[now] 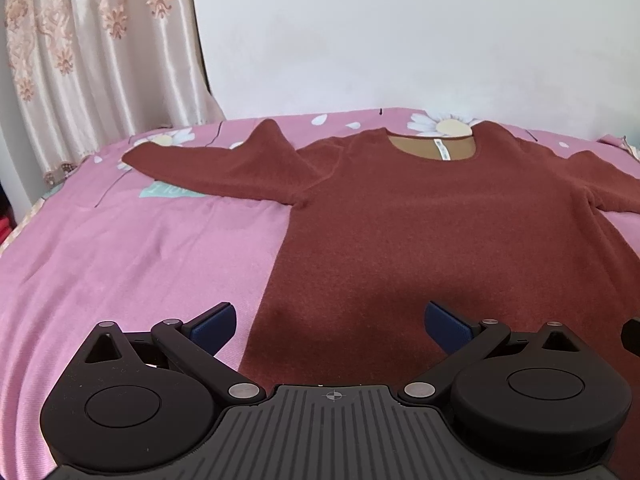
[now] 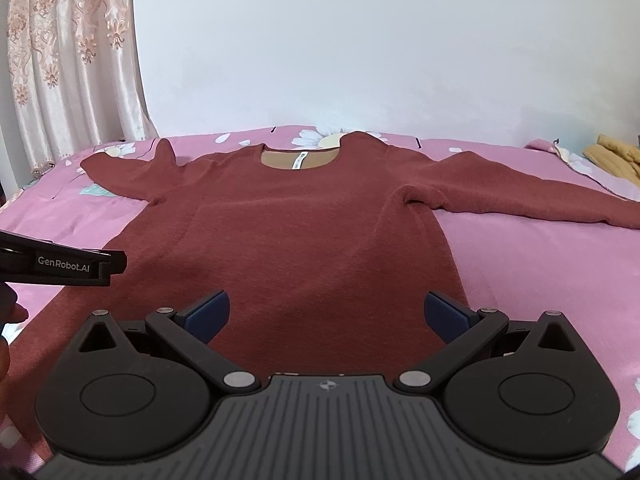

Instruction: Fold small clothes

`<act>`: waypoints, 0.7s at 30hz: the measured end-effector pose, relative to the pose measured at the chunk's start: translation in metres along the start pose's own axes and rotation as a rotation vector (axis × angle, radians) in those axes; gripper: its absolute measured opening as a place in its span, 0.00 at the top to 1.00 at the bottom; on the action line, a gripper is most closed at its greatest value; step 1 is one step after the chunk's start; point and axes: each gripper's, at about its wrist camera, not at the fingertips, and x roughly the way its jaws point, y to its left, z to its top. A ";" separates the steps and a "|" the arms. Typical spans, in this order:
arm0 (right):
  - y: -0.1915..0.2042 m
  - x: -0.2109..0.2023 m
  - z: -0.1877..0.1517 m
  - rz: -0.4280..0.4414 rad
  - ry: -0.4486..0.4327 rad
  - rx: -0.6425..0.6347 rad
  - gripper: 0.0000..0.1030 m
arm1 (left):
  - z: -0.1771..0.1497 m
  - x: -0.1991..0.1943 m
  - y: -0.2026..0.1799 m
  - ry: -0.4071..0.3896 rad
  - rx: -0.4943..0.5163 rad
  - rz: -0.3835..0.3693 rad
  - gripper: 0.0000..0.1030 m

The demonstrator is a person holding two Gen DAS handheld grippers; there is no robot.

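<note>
- Our left gripper (image 1: 330,322) has its jaws spread wide and holds nothing. The left edge of the sweater (image 1: 420,232) runs just inside the left jaw, so pink bedspread (image 1: 132,256) lies under that jaw and red knit fills the gap between the two.
- Out past the left jaw, far and to the left, the left sleeve (image 1: 216,168) lies stretched across the bedspread with a bump at its upper edge – we judge it soft enough to flop wherever it is dropped.
- Straight ahead of both pairs of jaws, the body lies flat and front-up, with the neckline (image 2: 300,158) and its label at the far end, well beyond reach from here.
- The fabric looks a thick, fuzzy knit: light, limp, not slippery and nothing fragile about it. We would expect it to sag and stretch if lifted by one point, so a pinch at a seam or hem edge suits better than mid-panel.
- Our right gripper (image 2: 326,314) is likewise wide open and empty, with the sweater's lower body between its jaws and the right side edge just outside the right jaw.
- Beyond the right jaw, the right sleeve (image 2: 540,198) runs out toward the edge of the view – its cuff or shoulder seam seems the natural hold for folding inward.
</note>
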 end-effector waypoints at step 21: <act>0.001 0.002 -0.002 0.007 0.001 -0.002 0.00 | 0.001 0.002 0.000 0.009 0.001 0.002 0.00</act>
